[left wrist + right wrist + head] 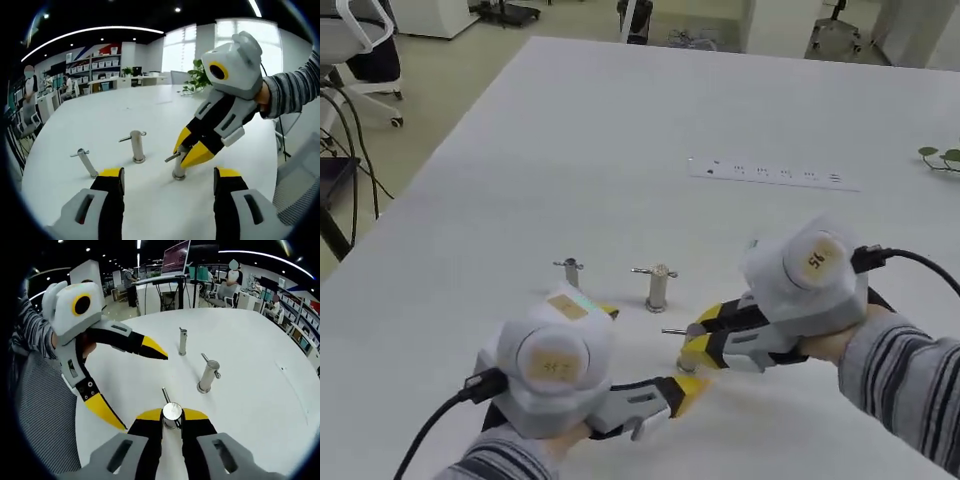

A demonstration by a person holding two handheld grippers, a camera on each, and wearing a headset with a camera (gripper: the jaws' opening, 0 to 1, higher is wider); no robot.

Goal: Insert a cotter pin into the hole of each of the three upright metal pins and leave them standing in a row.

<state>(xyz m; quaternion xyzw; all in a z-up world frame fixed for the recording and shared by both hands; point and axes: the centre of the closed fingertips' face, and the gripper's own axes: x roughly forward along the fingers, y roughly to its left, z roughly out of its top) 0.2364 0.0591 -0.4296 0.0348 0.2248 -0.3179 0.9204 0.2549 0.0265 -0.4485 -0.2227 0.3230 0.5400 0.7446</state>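
Three upright metal pins stand on the white table [570, 150]. The far-left pin [571, 270] [87, 162] [183, 341] and the middle pin [658, 288] [137, 146] [208, 376] each carry a cotter pin through the top. My right gripper [700, 335] [189, 150] [171, 416] is shut on the head of the third pin [686, 362] [178, 171] [172, 411]. A cotter pin [675, 331] [172, 157] [165, 395] sticks out sideways from it. My left gripper [650, 350] [170, 174] [140, 390] is open, its jaws spread either side of that pin without touching it.
A white power strip [775, 175] lies further back on the table. Green plant leaves [942, 157] show at the right edge. The table's left edge runs diagonally, with office chairs [350, 50] on the floor beyond it.
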